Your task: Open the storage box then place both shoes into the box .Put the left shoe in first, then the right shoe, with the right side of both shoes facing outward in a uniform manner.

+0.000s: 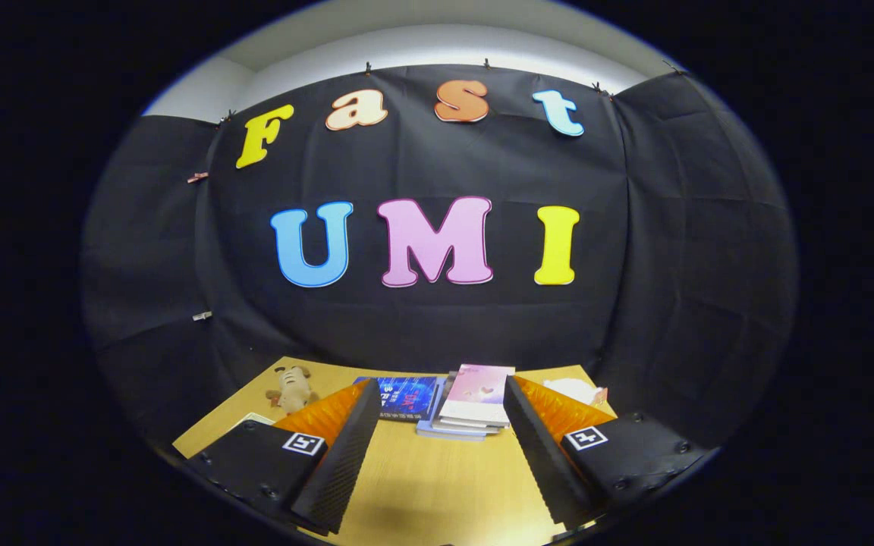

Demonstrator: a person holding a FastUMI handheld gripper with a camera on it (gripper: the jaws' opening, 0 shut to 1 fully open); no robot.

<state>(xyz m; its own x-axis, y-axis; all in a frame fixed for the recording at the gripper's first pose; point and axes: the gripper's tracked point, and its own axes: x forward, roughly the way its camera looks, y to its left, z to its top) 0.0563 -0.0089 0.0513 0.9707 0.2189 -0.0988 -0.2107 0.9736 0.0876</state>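
Tongs (437,447) spread wide, nothing between, raised above worktop (422,493). Book stack (471,406), plush toy (293,388) at far edge. Tilt down, find box, shoes before committing.

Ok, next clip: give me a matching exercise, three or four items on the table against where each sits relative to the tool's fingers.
Items:
1. plush toy
2. blue book
3. stack of books
4. tool

Places:
A. open over bare table
B. beyond the left finger, near the far table edge
C. ahead, beside the right finger
D. flat, ahead between the fingers, left of the stack

Pairs: 1-B, 2-D, 3-C, 4-A
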